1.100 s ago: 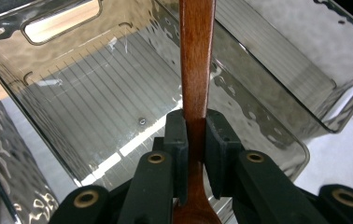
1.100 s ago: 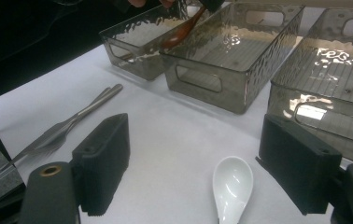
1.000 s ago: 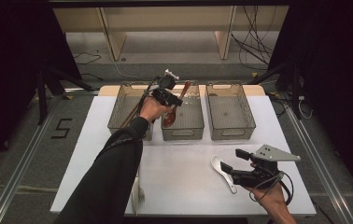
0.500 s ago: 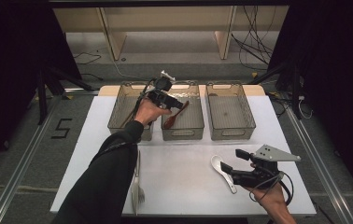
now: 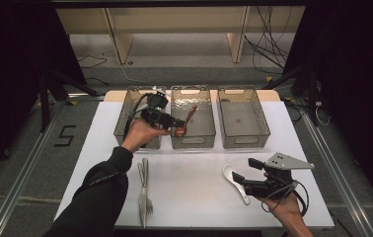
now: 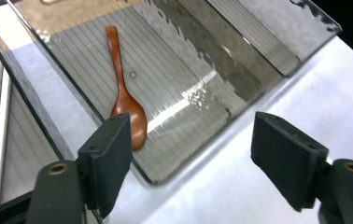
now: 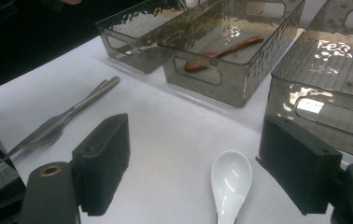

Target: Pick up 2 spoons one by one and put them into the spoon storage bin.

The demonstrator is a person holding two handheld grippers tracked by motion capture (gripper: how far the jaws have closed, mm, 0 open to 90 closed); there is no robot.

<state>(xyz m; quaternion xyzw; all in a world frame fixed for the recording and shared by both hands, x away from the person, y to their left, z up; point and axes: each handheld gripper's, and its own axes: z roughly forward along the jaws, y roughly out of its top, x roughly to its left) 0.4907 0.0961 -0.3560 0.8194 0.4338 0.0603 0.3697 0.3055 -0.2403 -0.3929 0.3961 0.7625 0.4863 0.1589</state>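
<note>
Three bins beyond both tools: left bin (image 5: pixel 137 118), middle bin (image 5: pixel 193 117), right bin (image 5: pixel 243 117). Two forks (image 5: pixel 145 190) on the desk (image 5: pixel 189 187) near the person's edge, nearer than the left tool (image 5: pixel 178 123). One brown spoon (image 6: pixel 124 98), just dropped, flat in the middle bin ahead of that tool. Left tool's jaws just opened wide, empty, pulled back. Probably one item sorted. One white spoon (image 7: pixel 230 184) between the right tool's (image 7: pixel 188 182) wide, untouching jaws.

High view looks forward and down over the whole white surface (image 5: pixel 194 192). Left gripper view sits close above the smoky clear-plastic middle bin (image 6: pixel 240 88). Right gripper view looks low across the surface, sharing that bin (image 7: pixel 230 88).
</note>
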